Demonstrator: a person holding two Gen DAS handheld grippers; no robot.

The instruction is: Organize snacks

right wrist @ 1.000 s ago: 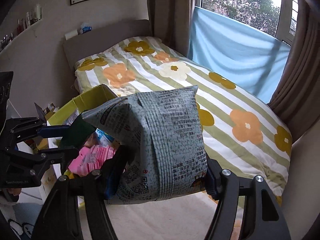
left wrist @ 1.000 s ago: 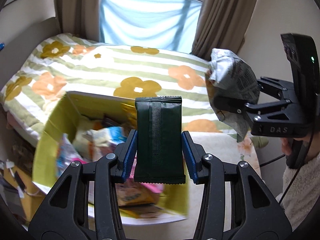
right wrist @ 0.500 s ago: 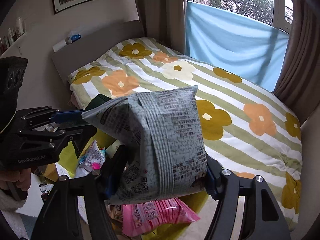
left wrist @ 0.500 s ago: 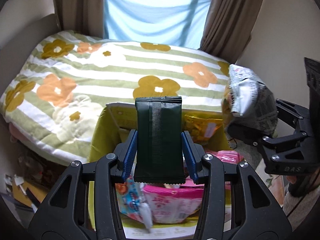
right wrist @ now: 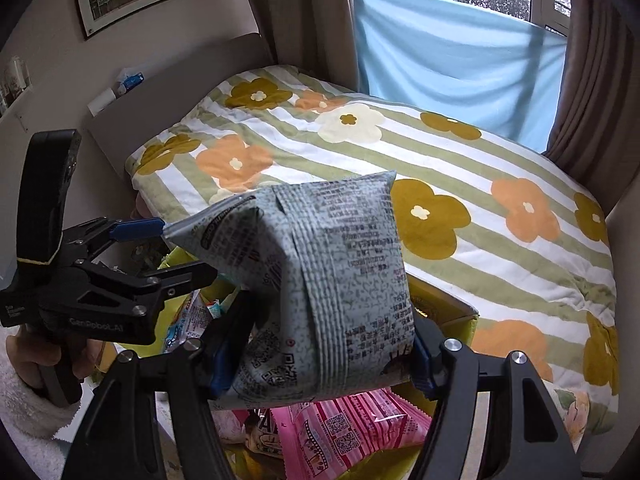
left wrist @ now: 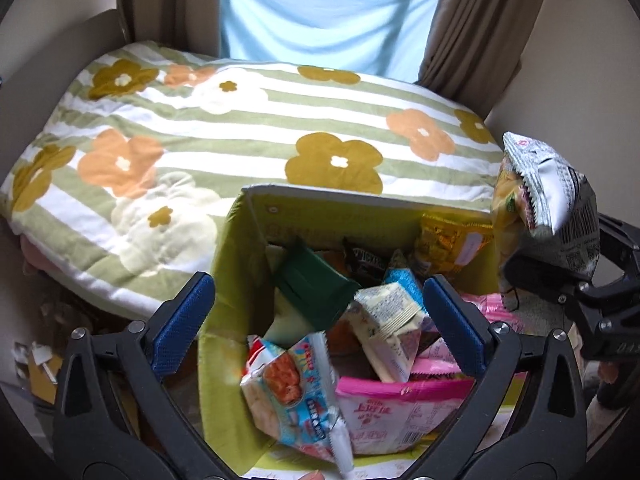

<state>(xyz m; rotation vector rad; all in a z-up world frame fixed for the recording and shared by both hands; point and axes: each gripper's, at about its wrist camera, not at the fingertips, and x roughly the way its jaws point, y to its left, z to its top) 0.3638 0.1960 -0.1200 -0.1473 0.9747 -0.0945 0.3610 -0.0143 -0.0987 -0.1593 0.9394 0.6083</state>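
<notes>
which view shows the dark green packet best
The left wrist view. There the dark green packet lies tilted in the yellow box among other snacks, below the left gripper, whose jaws are opening with nothing pressed between the pads. In the right wrist view the grey bag held by the right gripper hides it.

Grey snack bag: crinkled film with a dull sheen, printed text. Dark green packet: smooth matt foil. Pink packet: glossy plastic film. Box: yellow-green matt cardboard. Left tool: black matt plastic arms, bright metal rivets, blue ribbed pads. Bed cover: soft quilted cloth, floral print. Curtains: brown woven fabric.
</notes>
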